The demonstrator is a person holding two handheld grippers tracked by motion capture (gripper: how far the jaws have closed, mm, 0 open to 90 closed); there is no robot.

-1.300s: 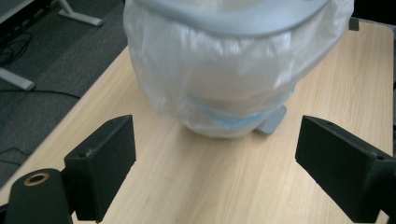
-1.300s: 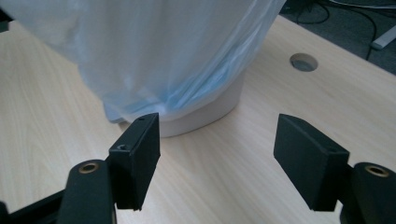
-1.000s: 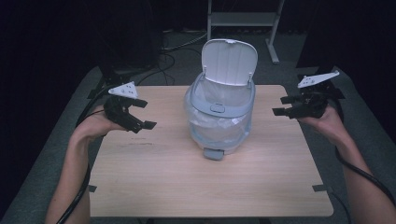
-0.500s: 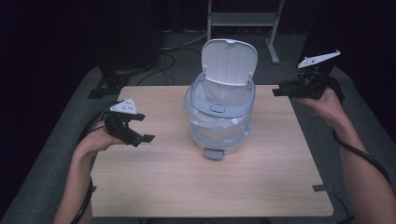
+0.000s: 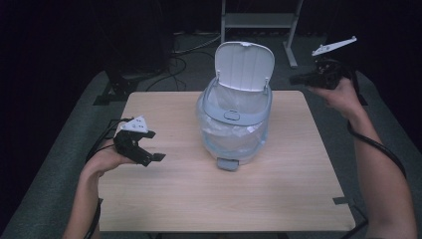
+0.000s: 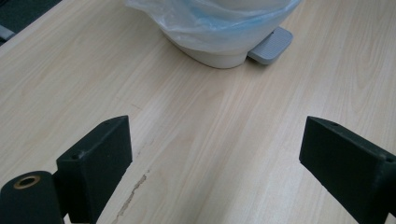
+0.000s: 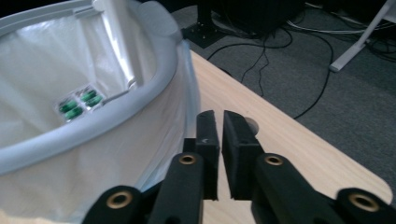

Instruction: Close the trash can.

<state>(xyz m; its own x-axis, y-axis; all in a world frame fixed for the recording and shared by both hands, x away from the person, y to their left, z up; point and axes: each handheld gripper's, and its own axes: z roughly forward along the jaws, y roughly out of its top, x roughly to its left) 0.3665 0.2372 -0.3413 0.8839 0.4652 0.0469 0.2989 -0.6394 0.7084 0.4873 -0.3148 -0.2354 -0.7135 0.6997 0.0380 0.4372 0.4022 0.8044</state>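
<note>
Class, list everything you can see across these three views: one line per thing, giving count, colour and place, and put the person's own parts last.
Table: one, light wood, centre.
Pedal bin: one, pale grey, table middle, lid up.
Bin liner: one, clear plastic, draped over the bin's rim.
Pedal: one, grey, at the bin's near foot.
Blister pack: one, green pills, inside the liner.
Cables: several, black, floor beyond the table.
Stand: one, white, floor behind.
Left gripper: black, open, over the table's left.
Right gripper: black, shut, beyond the far right corner.

Bare forearms; black grippers (image 5: 149,154) with grey three-cornered plates, brass-ringed screws, trailing black cables.
</note>
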